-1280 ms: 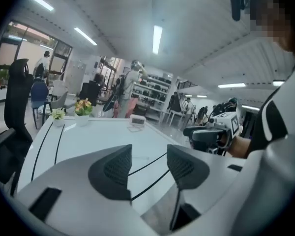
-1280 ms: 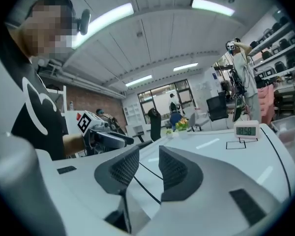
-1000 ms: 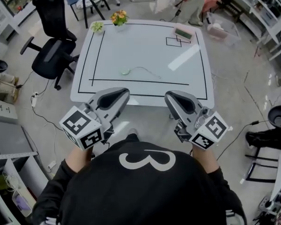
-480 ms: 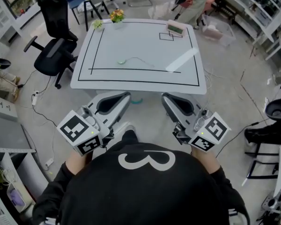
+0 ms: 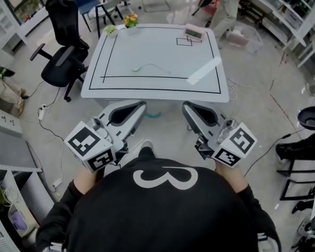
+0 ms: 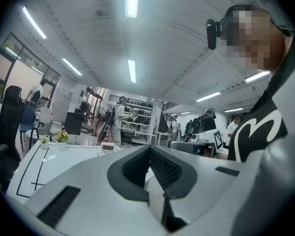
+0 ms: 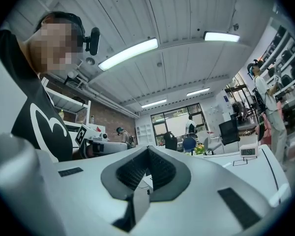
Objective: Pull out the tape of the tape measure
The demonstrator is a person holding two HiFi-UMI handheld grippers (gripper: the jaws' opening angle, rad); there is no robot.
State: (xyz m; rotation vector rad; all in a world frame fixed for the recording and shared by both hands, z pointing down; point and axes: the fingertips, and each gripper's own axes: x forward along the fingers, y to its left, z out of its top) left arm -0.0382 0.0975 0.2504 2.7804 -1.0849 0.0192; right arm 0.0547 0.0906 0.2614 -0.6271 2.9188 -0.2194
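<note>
The tape measure [image 5: 137, 68] is a small green case lying on the white table [image 5: 121, 41] in the head view. A thin strip of tape [image 5: 158, 67] curls out of it to the right. Both grippers hang in front of the table's near edge, well short of the tape measure and above the floor. My left gripper [image 5: 140, 106] is shut with nothing in it. My right gripper [image 5: 186, 107] is shut and empty too. In the left gripper view the left gripper [image 6: 150, 150] shows its pads pressed together; the right gripper [image 7: 148, 149] looks the same in its own view.
Two small flower pots [image 5: 130, 20] and a digital clock [image 5: 194, 32] stand along the table's far edge. A black office chair [image 5: 63, 62] stands left of the table. A person [image 5: 228, 4] stands behind it. Cables lie on the floor.
The table has drawn further away and higher in the head view, so I have backed off from it. Both grippers stay shut and low before me.
</note>
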